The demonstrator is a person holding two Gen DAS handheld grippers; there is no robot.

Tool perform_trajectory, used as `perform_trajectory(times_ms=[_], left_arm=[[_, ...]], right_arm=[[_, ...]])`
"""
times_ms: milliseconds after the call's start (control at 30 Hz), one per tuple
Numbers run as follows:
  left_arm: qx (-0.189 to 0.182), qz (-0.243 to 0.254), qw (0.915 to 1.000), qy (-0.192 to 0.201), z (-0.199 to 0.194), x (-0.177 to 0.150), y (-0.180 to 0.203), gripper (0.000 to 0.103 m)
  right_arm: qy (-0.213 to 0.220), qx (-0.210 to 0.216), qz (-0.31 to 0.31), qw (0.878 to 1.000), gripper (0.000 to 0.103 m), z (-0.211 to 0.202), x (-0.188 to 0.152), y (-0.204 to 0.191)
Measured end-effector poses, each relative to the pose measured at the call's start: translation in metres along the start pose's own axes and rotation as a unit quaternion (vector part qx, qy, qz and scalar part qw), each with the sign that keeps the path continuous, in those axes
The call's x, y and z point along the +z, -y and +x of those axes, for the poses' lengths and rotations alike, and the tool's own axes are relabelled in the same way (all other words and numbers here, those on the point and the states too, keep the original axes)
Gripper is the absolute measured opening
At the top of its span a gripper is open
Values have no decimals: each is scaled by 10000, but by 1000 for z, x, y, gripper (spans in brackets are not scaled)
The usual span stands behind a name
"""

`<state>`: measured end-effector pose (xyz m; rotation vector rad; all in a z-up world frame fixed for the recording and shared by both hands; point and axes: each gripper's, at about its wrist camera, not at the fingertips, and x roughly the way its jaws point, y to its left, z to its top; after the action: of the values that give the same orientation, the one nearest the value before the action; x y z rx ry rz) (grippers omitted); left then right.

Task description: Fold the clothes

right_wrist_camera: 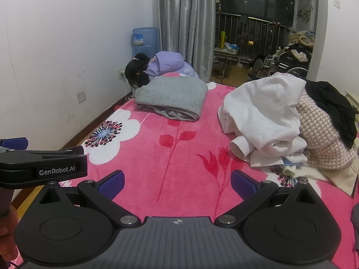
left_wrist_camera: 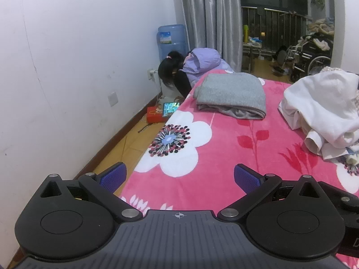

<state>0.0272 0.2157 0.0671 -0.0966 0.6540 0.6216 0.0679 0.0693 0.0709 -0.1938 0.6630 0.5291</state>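
Note:
A folded grey garment (left_wrist_camera: 233,95) (right_wrist_camera: 172,97) lies at the far left of the bed's pink flowered blanket (left_wrist_camera: 213,148) (right_wrist_camera: 175,157). On the right a crumpled white hooded top (left_wrist_camera: 323,109) (right_wrist_camera: 264,116) lies on a pile with a pink-and-white checked garment (right_wrist_camera: 323,132) and a black one (right_wrist_camera: 332,105). My left gripper (left_wrist_camera: 179,177) is open over the bed's near left edge, nothing between its fingers. My right gripper (right_wrist_camera: 177,183) is open above the blanket, empty too. The left gripper's body (right_wrist_camera: 42,168) shows at the left of the right wrist view.
A person in a lilac jacket (left_wrist_camera: 202,65) (right_wrist_camera: 166,65) bends down past the bed's far left corner, beside a water bottle (left_wrist_camera: 171,40) and a lit phone (left_wrist_camera: 170,107) on a red box. White wall runs along the left. A wheelchair (left_wrist_camera: 309,56) stands beyond the curtain.

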Motion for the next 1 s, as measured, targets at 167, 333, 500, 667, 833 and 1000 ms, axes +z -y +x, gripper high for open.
perform_trajectory(times_ms=[167, 333, 500, 667, 833, 1000], left_arm=[[-7, 14, 10000, -7, -1, 0, 0, 103], [5, 3, 10000, -7, -2, 1, -1, 103], [15, -3, 10000, -7, -1, 1, -1, 103], [25, -8, 10000, -7, 0, 1, -1, 103], [25, 15, 10000, 9, 0, 2, -1, 103], [35, 13, 10000, 9, 1, 1, -2, 103]], right_arm=[[-8, -9, 4, 10000, 103, 0, 0, 0], [-7, -13, 27, 10000, 103, 0, 1, -1], [-11, -3, 21, 10000, 103, 0, 0, 0], [-13, -5, 28, 10000, 103, 0, 0, 0], [-22, -11, 54, 10000, 103, 1, 0, 0], [-36, -4, 54, 10000, 103, 1, 0, 0]])
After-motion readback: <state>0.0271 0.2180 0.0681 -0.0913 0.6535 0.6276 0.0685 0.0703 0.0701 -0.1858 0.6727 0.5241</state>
